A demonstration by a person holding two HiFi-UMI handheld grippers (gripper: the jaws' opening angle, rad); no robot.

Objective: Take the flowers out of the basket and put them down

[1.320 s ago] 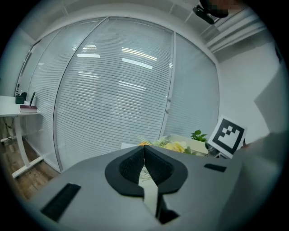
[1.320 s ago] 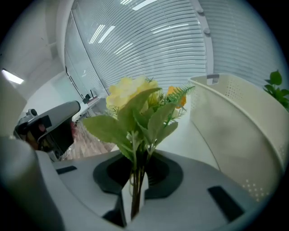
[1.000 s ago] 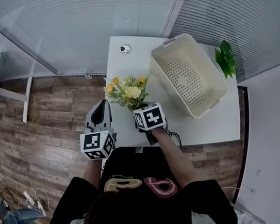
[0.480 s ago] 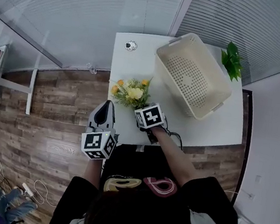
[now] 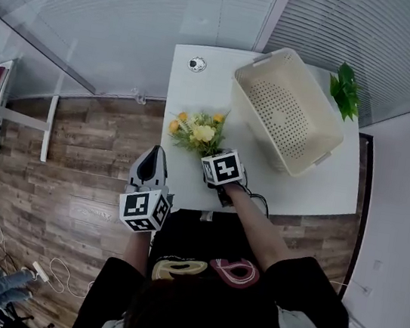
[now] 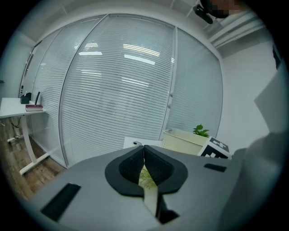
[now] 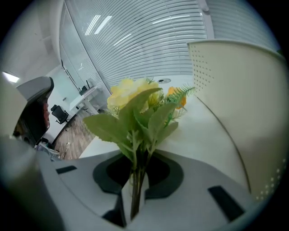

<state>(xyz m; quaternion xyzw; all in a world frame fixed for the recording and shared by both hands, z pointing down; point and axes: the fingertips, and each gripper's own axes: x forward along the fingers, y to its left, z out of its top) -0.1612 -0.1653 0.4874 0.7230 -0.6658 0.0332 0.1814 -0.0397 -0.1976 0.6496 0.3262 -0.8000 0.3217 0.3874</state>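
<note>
Little has changed on the surface [image 5: 201, 90] since a second ago. The flowers [image 5: 198, 130] and the right tool [image 5: 210, 157] hold much the same place beside the basket [image 5: 283, 114], and it is mainly the head view that has drifted.

The right tool's jaws are pinched on the bunch's dark stems [image 7: 137, 185], with the leaves and yellow and orange heads fanning out past the tips toward 11 o'clock in the head view. The bunch is outside the basket, over the surface's near left part. Whether the heads touch the surface cannot be told.

The cream, perforated basket sits at about 2 o'clock from the flowers, tilted on the surface, with nothing inside it. In the right gripper view its wall fills the right side, close to the leaves.

The left tool [image 6: 144, 151] hangs off the surface's near edge, at about 8 o'clock from the right tool. Its jaw tips are together with nothing between them.

A small green plant [image 5: 346, 90] stands past the basket at the surface's far right, and a small round disc [image 5: 197, 63] lies at the far left corner.
</note>
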